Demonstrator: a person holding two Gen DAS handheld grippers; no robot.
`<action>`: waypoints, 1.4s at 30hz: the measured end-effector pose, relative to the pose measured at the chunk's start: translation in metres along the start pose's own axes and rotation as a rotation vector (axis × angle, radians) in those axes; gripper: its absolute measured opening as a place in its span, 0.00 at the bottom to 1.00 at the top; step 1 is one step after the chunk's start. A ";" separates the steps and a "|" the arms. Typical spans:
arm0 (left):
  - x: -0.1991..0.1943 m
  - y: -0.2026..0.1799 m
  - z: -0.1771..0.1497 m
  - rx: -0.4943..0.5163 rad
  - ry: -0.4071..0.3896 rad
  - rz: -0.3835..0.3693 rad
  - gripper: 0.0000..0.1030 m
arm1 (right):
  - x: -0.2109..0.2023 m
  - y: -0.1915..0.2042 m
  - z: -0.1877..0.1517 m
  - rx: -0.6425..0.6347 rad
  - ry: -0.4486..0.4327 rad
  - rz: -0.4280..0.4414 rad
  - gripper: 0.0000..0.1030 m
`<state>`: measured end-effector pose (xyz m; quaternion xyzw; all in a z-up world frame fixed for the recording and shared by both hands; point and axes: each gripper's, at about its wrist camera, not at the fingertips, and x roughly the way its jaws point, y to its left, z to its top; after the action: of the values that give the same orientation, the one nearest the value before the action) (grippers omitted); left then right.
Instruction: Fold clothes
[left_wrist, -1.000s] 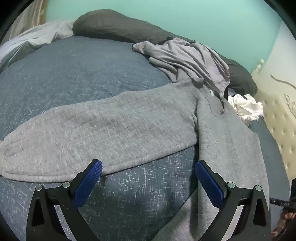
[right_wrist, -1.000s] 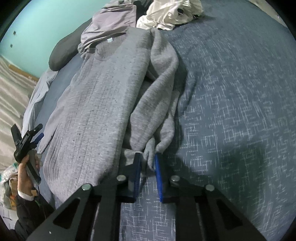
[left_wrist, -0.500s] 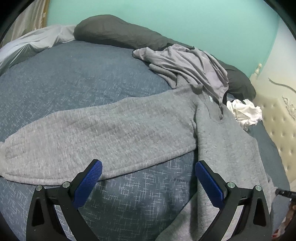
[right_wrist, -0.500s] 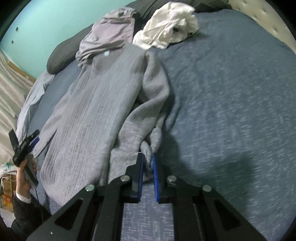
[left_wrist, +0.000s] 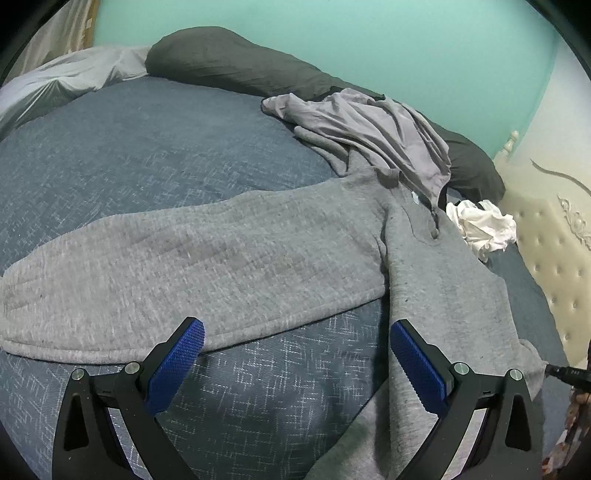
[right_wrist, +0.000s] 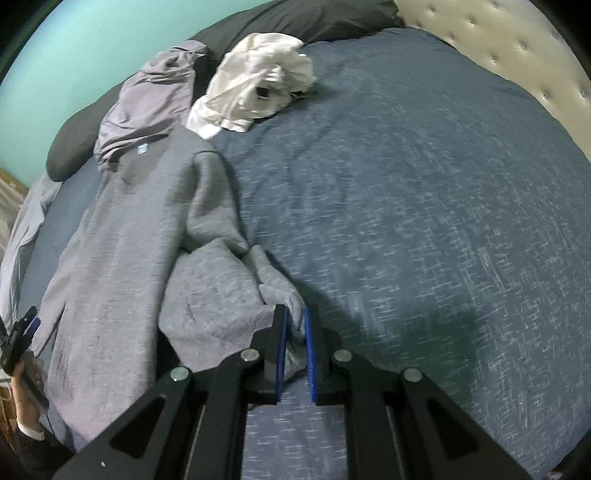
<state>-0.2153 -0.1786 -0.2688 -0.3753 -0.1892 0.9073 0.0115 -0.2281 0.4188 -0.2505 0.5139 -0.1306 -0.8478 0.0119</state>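
Observation:
A grey sweatshirt lies spread on the blue bedcover, one long sleeve stretched flat to the left. My left gripper hovers open over the bedcover just below that sleeve's hem, holding nothing. In the right wrist view the sweatshirt's body runs up the left side. Its other sleeve is bunched and doubled back, and my right gripper is shut on the sleeve's cuff, lifted slightly off the bed.
A crumpled lilac garment and a white garment lie beyond the sweatshirt's collar. A dark pillow runs along the teal wall. A tufted cream headboard stands at the right. A person's hand holds the other gripper.
The right gripper has pulled the pinched cuff away from the sweatshirt's body and slightly up, so the sleeve now bunches and folds back. The left gripper has stayed put and open.

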 end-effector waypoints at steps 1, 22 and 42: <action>0.000 0.001 0.000 -0.002 -0.002 0.001 1.00 | 0.001 -0.003 -0.001 0.008 0.001 0.001 0.08; 0.000 0.000 0.000 -0.005 -0.006 -0.002 1.00 | 0.019 0.001 0.000 0.042 0.047 0.066 0.19; 0.000 -0.002 0.000 0.004 -0.005 -0.006 1.00 | 0.015 0.008 0.012 0.030 -0.006 0.104 0.34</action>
<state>-0.2152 -0.1766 -0.2679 -0.3725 -0.1885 0.9086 0.0147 -0.2463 0.4117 -0.2566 0.5041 -0.1697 -0.8454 0.0478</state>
